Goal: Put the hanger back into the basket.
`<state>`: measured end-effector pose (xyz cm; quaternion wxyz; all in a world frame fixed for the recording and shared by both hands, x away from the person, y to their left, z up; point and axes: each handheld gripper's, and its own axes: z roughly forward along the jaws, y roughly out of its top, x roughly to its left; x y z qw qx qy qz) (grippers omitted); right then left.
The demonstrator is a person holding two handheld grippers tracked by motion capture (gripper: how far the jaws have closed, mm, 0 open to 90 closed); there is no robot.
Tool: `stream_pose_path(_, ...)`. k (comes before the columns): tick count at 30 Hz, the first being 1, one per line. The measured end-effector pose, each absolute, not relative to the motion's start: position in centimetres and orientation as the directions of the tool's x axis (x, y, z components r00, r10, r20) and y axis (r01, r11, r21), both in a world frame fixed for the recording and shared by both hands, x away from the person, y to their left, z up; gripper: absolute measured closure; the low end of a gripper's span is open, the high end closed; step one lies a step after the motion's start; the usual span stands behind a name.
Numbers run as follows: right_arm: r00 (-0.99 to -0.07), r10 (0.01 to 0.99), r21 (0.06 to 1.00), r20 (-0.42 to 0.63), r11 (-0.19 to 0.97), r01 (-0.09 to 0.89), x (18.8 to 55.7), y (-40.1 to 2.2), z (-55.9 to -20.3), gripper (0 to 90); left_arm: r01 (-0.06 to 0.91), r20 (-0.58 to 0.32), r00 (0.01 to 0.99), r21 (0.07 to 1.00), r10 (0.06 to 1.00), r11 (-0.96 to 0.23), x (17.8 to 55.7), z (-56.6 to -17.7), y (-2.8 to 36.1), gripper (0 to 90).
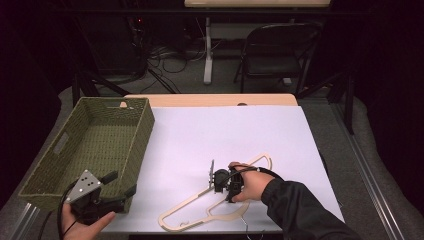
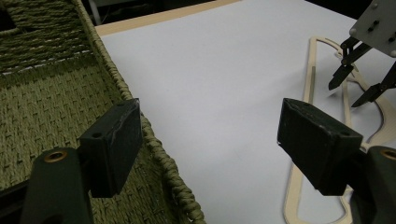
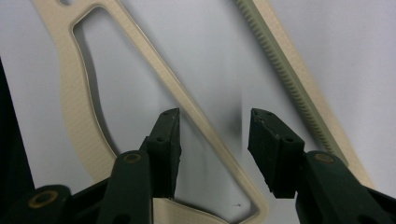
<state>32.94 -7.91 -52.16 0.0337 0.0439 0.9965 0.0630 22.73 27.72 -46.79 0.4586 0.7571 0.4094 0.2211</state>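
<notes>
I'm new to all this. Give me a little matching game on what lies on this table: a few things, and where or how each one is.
1. green woven basket
2. cream wooden clothes hanger
3. left gripper
4. right gripper

a. jaws straddling a thin bar
b. flat on the white sheet
c. open beside the basket's wall
d. at the table's left edge

Pairs: 1-d, 2-b, 3-c, 4-a

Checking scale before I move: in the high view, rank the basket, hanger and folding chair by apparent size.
1. Basket, clearly largest.
2. Hanger.
3. Folding chair, though it stands farther back, so hanger versus chair is unsure.
</notes>
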Motion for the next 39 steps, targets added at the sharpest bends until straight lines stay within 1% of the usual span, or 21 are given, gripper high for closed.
stream_pose_path(13, -0.996, 0.073, 0.109, -0.059, 0.992, 0.066, 32.95, -7.54, -52.67, 58.7, 0.414, -0.036, 0.581, 0.873, 0.813, -0.257, 22.67, -46.76, 27.21, 22.6)
stream_pose_path(16, -0.996, 0.067, 0.109, -0.050, 0.992, 0.061, 32.91, -7.45, -52.73, 61.4, 0.413, -0.036, 0.581, 0.874, 0.813, -0.256, 22.69, -46.82, 27.15, 22.5)
stream_pose_path(21, -0.998, 0.062, 0.106, -0.022, 0.993, 0.060, 32.85, -7.44, -52.70, 69.8, 0.414, -0.038, 0.582, 0.873, 0.813, -0.256, 22.71, -46.89, 27.05, 22.6)
stream_pose_path(30, -0.998, 0.057, 0.110, -0.017, 0.992, 0.055, 33.03, -7.49, -52.68, 70.7, 0.415, -0.036, 0.585, 0.872, 0.810, -0.261, 22.76, -46.95, 26.92, 22.6)
stream_pose_path(35, -0.999, 0.040, 0.108, -0.001, 0.993, 0.040, 32.86, -7.49, -52.67, 76.9, 0.415, -0.035, 0.586, 0.871, 0.809, -0.263, 22.75, -46.96, 26.83, 22.6)
stream_pose_path(39, -0.999, 0.032, 0.106, -0.002, 0.994, 0.032, 32.79, -7.42, -52.63, 79.6, 0.415, -0.035, 0.586, 0.871, 0.809, -0.263, 22.76, -46.98, 26.81, 22.6)
